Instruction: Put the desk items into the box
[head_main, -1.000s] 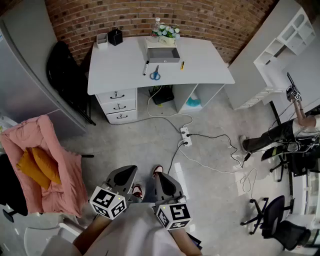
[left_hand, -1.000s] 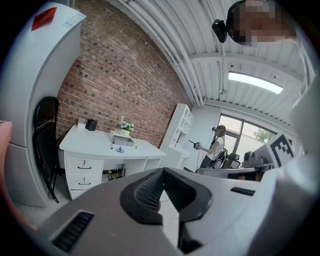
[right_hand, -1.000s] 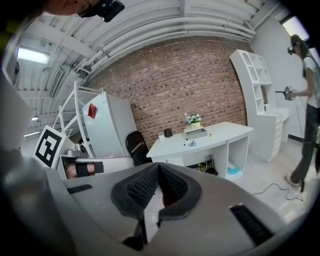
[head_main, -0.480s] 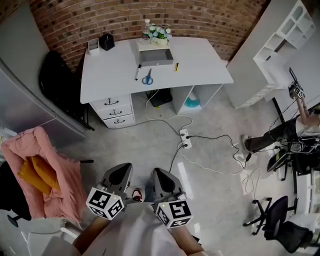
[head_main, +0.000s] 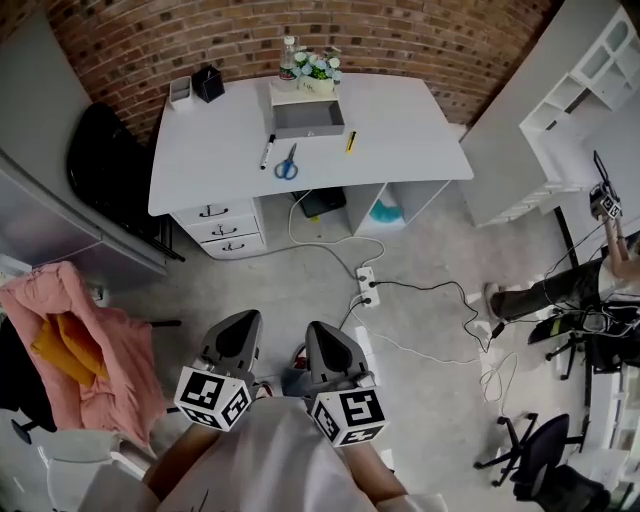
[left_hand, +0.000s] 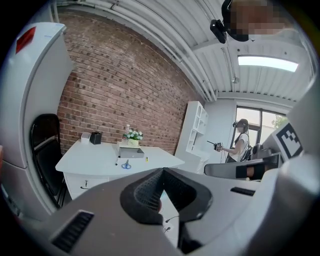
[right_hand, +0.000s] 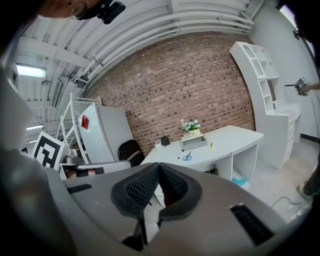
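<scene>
Pads (left_hand: 146, 189) of the left tongs (head_main: 233, 335) meet at the tips with nothing between them, and the right tongs (head_main: 331, 345) are closed and empty in the same way. Both hang side by side, low over the floor (head_main: 300, 265), close to the person's body. Well ahead of them stands the white counter (head_main: 410, 125). The open grey box (head_main: 308, 116) sits near its back edge. A marker (head_main: 267, 151), scissors (head_main: 287, 167) and a small yellow stick (head_main: 351, 141) lie just beside the box on its near side, far from both tongs.
</scene>
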